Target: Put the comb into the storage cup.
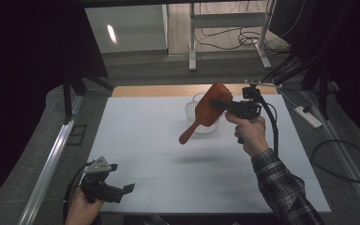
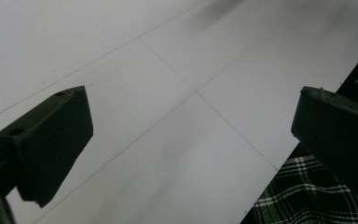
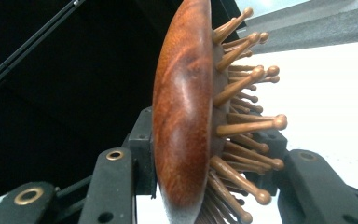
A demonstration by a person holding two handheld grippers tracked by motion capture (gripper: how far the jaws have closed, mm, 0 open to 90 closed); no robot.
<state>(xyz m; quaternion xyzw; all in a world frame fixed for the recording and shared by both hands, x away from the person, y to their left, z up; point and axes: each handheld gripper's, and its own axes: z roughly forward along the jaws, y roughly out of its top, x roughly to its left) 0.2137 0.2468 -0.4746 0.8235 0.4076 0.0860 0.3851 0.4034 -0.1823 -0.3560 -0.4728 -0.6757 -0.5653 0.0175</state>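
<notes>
At the worktop's seven o'clock corner, the left gripper idles with fingers spread wide on nothing. Toward one o'clock, the right gripper lifts a wooden paddle hairbrush clear of the surface, fingers clenched across its head, handle drooping toward seven o'clock in front of a clear ribbed cup. The brush looks rigid, light and polished, so likely slippery; the head's edges or the narrow handle seem the safest holds, sparing the pegs.
</notes>
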